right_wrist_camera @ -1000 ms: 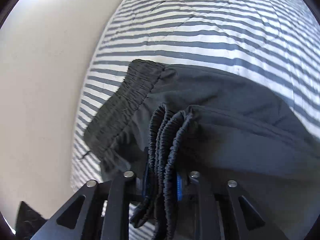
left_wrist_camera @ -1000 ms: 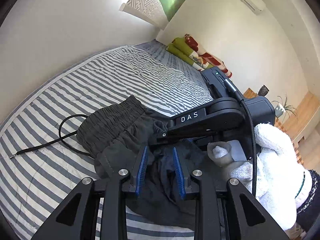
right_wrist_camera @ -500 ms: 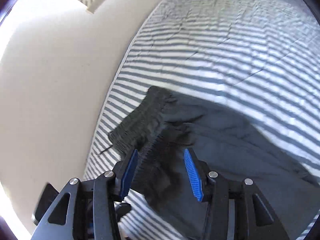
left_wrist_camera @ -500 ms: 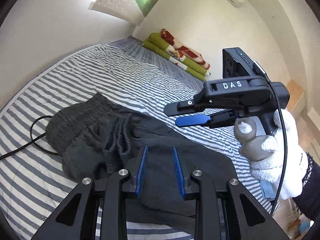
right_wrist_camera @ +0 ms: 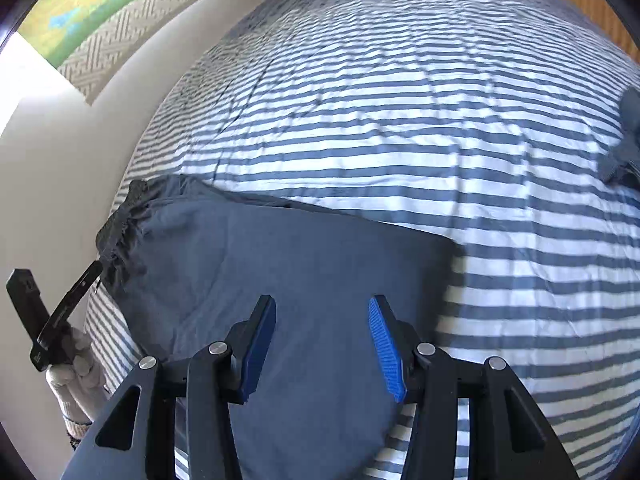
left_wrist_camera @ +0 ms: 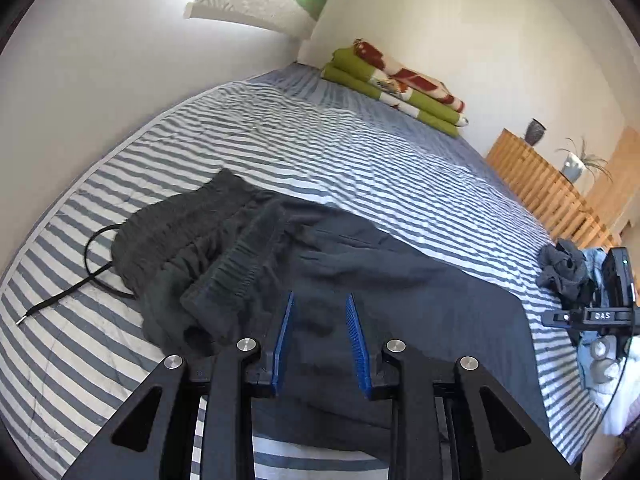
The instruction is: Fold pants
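The pants (left_wrist_camera: 360, 288) are lying on the striped bed (left_wrist_camera: 360, 152), near its near-left corner, doubled over along their length. The cuff ends (left_wrist_camera: 248, 256) are resting on top of the gathered waistband (left_wrist_camera: 168, 228), which suggests you are laying them there to bring hem to waist. That stack is sitting loosely and is bunching at the left. A drawstring (left_wrist_camera: 80, 280) is trailing from the waistband toward the left edge of the bed.

Your left gripper (left_wrist_camera: 320, 340) is hovering over the middle of the folded cloth with its pads parted and nothing between them. Your right gripper (right_wrist_camera: 322, 344) is standing over the folded end at the right, jaws apart and empty; within the last second those jaws have been opening, with no cloth now between them. In the left wrist view, it is showing at the far right edge of the frame, well apart from the waistband.

The fold line at the right is lying straight and flat. The far side of the bed is open all the way to the folded blanket (left_wrist_camera: 396, 84) by the wall, so you are getting plenty of room to work that way. A heap of other clothes (left_wrist_camera: 564, 272) is sitting near the right edge, close to your right hand. The wall is running just beside the left edge, so room there is looking tight.
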Available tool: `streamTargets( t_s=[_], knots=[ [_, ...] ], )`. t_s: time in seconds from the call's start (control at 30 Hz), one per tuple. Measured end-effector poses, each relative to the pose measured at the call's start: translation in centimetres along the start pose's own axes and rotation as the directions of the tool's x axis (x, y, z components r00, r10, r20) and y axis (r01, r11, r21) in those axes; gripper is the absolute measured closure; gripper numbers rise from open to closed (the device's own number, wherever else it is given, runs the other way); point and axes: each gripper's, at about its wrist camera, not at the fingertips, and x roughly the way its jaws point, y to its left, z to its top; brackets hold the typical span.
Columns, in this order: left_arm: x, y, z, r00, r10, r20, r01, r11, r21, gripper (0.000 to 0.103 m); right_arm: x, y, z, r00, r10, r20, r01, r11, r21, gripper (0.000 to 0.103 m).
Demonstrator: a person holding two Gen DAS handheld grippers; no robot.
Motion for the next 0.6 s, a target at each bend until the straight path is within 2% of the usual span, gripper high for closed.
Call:
streamTargets(
  t_s=[0.03,0.1,0.17,0.2,0.27,0.33,0.37,0.47,0.53,0.6],
  knots=[
    [0.0,-1.4,-0.2,0.999,-0.034,-0.003,0.034,0.999,0.028,0.074,-0.8,-1.1,-0.7,0.999,-0.007,0.031,0.007,1.000,0.026,0.058],
    [0.6,-4.6,-0.9,0.992,-0.125,-0.028,0.127,0.990,0.066,0.074,-1.4,-3.0,-1.7,0.998,0.030,0.062,-0.033,0.998,0.058,0.058],
    [2.1,-7.7,-1.6,0.968,-0.234,-0.091,0.242,0.966,0.088,0.074,-1.2,-3.6,-2.0,0.996,0.048,0.073,-0.054,0.994,0.090,0.058],
    [2.6,-9.7,-2.2,0.956,-0.261,-0.132,0.276,0.954,0.116,0.074,-0.8,-3.5,-2.0,0.996,0.060,0.069,-0.067,0.994,0.092,0.058],
    [3.4,-12.9,-3.8,0.946,-0.259,-0.197,0.297,0.934,0.199,0.074,1.1,-2.8,-1.6,0.998,0.053,0.028,-0.055,0.996,0.068,0.058],
    [4.0,-15.1,-5.0,0.948,-0.219,-0.229,0.278,0.922,0.268,0.074,2.2,-3.0,-1.5,0.999,-0.054,-0.008,0.054,0.997,0.061,0.058],
    [4.1,-15.6,-5.4,0.946,-0.220,-0.240,0.284,0.918,0.276,0.074,1.7,-3.6,-1.8,0.998,-0.067,0.005,0.067,0.994,0.084,0.058],
    [4.0,-16.6,-6.2,0.928,-0.257,-0.269,0.329,0.905,0.270,0.071,-1.5,-4.6,-3.8,0.998,0.026,0.052,-0.033,0.991,0.133,0.058],
    [4.3,-16.9,-7.1,0.928,-0.238,-0.286,0.320,0.902,0.289,0.065,-3.8,-3.7,-6.7,0.996,0.039,0.076,-0.046,0.995,0.092,0.058],
    [4.9,-16.9,-7.7,0.929,-0.209,-0.306,0.299,0.910,0.288,0.065,-5.0,-2.0,-10.7,0.996,0.042,0.084,-0.047,0.998,0.049,0.058]
  ],
)
